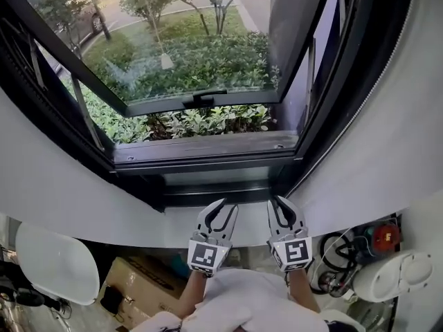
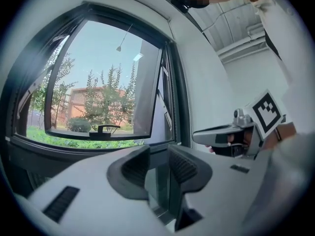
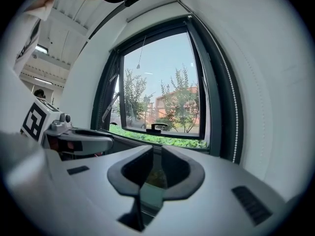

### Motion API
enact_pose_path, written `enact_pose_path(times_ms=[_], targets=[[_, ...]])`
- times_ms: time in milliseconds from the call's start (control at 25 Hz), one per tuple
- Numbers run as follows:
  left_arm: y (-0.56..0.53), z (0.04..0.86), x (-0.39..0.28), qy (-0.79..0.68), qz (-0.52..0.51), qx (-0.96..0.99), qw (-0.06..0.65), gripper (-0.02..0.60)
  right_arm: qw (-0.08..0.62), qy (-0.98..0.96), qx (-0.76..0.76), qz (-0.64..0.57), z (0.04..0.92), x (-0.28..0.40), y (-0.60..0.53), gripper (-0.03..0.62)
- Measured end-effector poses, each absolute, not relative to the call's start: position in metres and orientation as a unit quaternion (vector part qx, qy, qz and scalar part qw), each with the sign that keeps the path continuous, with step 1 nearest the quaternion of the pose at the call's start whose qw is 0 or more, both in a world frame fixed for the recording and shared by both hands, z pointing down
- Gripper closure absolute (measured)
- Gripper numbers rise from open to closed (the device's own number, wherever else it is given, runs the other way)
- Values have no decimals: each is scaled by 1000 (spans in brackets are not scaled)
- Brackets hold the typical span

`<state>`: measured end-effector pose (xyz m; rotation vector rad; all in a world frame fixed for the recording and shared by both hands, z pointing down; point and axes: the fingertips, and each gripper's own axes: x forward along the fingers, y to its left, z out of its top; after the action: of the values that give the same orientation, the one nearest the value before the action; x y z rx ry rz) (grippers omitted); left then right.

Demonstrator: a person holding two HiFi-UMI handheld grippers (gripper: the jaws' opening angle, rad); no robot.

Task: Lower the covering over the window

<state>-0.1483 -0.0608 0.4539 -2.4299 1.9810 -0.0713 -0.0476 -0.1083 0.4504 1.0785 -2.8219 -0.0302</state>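
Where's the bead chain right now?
In the right gripper view the bead chain hangs down the right side of the window frame, by the white wall.

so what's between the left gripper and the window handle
Head view: only the white ledge, the dark window frame and shrubs outside.

Two grippers, left gripper (image 1: pixel 227 206) and right gripper (image 1: pixel 280 203), one window (image 1: pixel 194 61), one cardboard box (image 1: pixel 138 282).

1. We hold the white left gripper (image 1: pixel 228 207) and the white right gripper (image 1: pixel 279 203) side by side, just below the black metal window frame (image 1: pixel 208 159).
2. The black-framed glass sash (image 1: pixel 201 61) tilts outward above the green leafy shrubs (image 1: pixel 208 122).
3. The brown cardboard box (image 1: pixel 135 282) lies lower left and the black coiled cables (image 1: pixel 338 251) lower right.
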Motion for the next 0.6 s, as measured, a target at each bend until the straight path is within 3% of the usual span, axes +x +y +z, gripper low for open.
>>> enact_pose_path(times_ms=[600], targets=[[-104, 447, -136, 553, 6, -833, 12, 465, 77, -887, 454, -18, 445, -25, -128, 546]])
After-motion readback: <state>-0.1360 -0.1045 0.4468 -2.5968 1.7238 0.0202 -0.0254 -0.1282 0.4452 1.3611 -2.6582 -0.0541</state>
